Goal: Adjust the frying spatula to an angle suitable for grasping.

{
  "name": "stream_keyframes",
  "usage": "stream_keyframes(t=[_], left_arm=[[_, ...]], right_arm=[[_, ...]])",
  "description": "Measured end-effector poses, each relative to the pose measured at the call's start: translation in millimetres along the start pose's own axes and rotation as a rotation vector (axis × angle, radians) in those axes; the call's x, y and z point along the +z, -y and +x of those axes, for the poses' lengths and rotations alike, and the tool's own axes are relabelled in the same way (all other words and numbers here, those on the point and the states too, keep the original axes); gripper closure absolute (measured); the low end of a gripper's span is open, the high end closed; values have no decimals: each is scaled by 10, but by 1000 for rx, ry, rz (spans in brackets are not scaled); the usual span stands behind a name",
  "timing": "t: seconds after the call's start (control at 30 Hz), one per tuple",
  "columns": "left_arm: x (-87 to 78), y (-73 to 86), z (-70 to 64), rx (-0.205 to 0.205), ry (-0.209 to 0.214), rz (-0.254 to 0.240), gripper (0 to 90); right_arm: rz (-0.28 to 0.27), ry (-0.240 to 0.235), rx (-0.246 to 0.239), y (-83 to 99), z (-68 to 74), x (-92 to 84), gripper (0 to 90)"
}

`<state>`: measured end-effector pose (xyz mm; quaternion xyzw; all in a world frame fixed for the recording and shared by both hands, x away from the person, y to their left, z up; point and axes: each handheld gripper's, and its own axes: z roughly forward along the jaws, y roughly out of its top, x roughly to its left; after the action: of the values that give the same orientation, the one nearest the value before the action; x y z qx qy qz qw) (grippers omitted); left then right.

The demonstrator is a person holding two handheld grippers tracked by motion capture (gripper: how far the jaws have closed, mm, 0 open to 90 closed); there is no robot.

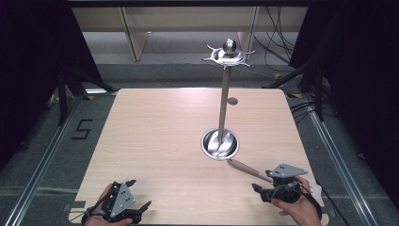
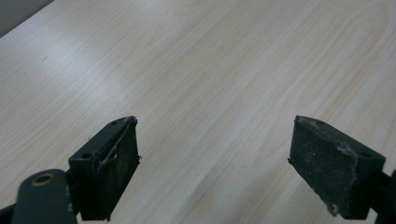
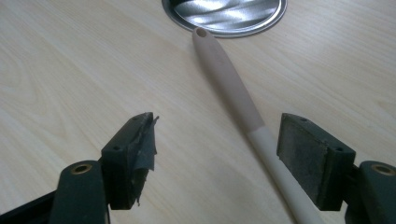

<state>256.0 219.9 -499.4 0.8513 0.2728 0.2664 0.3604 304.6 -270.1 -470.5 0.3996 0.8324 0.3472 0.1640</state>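
Note:
A metal stand rises from a round shiny base (image 1: 220, 143) (image 3: 224, 11), with a thin pole (image 1: 224, 101) and a hooked top ring (image 1: 229, 54). A utensil with a beige handle (image 1: 247, 169) (image 3: 229, 84) lies flat on the table, its holed end almost at the base's rim. My right gripper (image 1: 263, 183) (image 3: 217, 154) is open around the handle's lower part; the handle runs close beside the right-hand pad, far from the other one. My left gripper (image 1: 139, 194) (image 2: 215, 163) is open over bare wood at the near left corner, with nothing between its fingers.
The light wooden table (image 1: 155, 132) carries a small grey disc (image 1: 232, 100) behind the stand. Dark curtains and cables flank the table, and wooden furniture stands beyond its far edge.

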Motion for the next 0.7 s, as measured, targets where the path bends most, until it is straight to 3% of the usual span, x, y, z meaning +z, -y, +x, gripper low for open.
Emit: stream_keyframes(t=[0.03,0.17,0.33,0.43,0.53,0.6,0.63,0.7], left_arm=[[5,2,-9,-10,1,-9,150],[-7,-4,5,-5,10,1,150],[-8,-4,4,-8,13,-4,150],[1,-3,-18,-22,4,-28,150],[-7,-4,-6,-7,5,-14,150],[3,-3,-18,-25,4,-29,150],[-7,-5,-5,-9,4,-16,150],[-10,-6,-5,-7,5,-16,150]], right_arm=[[41,1,-13,-58,-15,41,314],[97,-9,-37,-181,-48,110,349],[99,5,-53,-317,-41,206,390],[120,10,-48,-370,-25,291,395],[159,-9,-83,-433,-41,407,438],[178,-15,-78,-450,-35,432,438],[208,-14,-132,-481,-36,502,436],[230,-11,-153,-506,-28,550,439]])
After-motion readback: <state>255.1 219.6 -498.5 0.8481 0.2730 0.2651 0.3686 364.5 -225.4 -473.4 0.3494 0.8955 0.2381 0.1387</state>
